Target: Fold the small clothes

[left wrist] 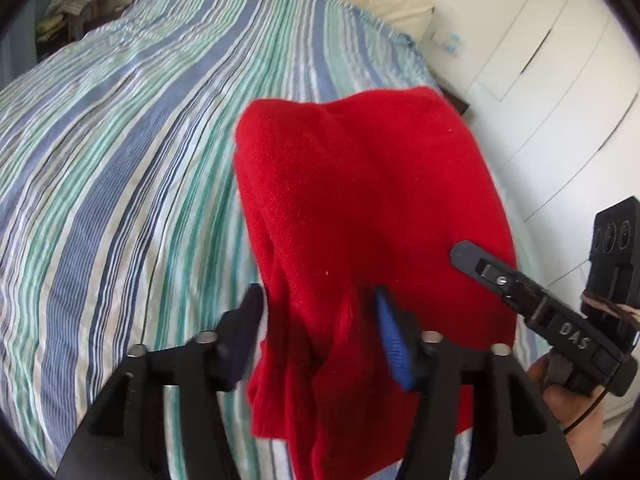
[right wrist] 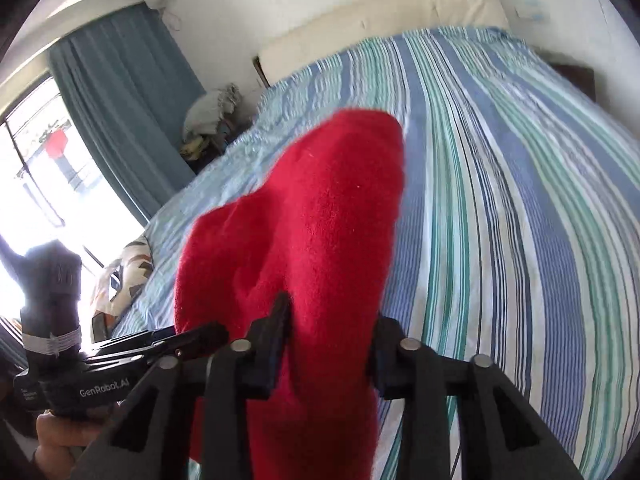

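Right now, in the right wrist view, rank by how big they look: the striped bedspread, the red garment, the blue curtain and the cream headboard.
1. Striped bedspread, largest.
2. Red garment, though it hangs close to the camera, which inflates it.
3. Blue curtain.
4. Cream headboard, near the curtain in apparent size, so their order is unsure.

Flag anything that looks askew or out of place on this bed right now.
The red garment is not lying flat: it hangs bunched and creased between the left gripper and right gripper, above the striped bedspread. Nothing looks spilled or damaged.
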The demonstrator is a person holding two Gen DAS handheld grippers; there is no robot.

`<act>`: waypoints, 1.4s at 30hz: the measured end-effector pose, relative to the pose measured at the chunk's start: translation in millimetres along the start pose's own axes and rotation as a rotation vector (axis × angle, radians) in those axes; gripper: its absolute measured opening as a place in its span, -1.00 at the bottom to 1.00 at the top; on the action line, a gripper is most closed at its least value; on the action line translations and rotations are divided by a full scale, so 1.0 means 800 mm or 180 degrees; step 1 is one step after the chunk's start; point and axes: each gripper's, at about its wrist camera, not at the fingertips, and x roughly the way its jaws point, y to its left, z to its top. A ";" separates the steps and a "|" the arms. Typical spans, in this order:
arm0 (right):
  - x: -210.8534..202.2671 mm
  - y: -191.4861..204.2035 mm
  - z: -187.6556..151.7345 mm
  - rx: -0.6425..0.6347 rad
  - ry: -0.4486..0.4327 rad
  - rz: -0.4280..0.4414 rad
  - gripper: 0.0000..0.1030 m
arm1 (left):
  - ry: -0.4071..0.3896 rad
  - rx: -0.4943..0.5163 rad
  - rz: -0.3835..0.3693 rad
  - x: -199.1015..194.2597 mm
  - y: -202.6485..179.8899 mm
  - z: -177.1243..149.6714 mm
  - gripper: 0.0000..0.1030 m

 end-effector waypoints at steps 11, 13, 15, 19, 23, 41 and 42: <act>-0.101 -0.042 -0.169 -0.0326 0.0319 -0.0925 0.79 | -0.0450 0.0339 0.1162 -0.102 -0.002 -0.180 0.90; -0.126 -0.036 -0.190 -0.0380 0.0328 -0.0992 0.87 | -0.0549 0.0277 0.1243 -0.123 -0.012 -0.190 0.94; -0.156 -0.029 -0.206 -0.0449 0.0281 -0.1017 0.94 | -0.0623 0.0251 0.1287 -0.142 -0.021 -0.197 0.95; -0.197 -0.003 -0.215 -0.0552 0.0179 -0.1007 0.96 | -0.0701 0.0355 0.1374 -0.167 -0.044 -0.212 0.95; -0.224 0.016 -0.220 -0.0602 0.0130 -0.0999 0.96 | -0.0691 0.0365 0.1377 -0.182 -0.053 -0.217 0.95; -0.309 0.066 -0.244 -0.0810 0.0184 -0.0842 0.99 | -0.0243 0.0547 0.1496 -0.252 -0.091 -0.282 0.95; -0.315 0.069 -0.248 -0.0835 0.0215 -0.0823 0.99 | -0.0221 0.0565 0.1499 -0.258 -0.093 -0.289 0.95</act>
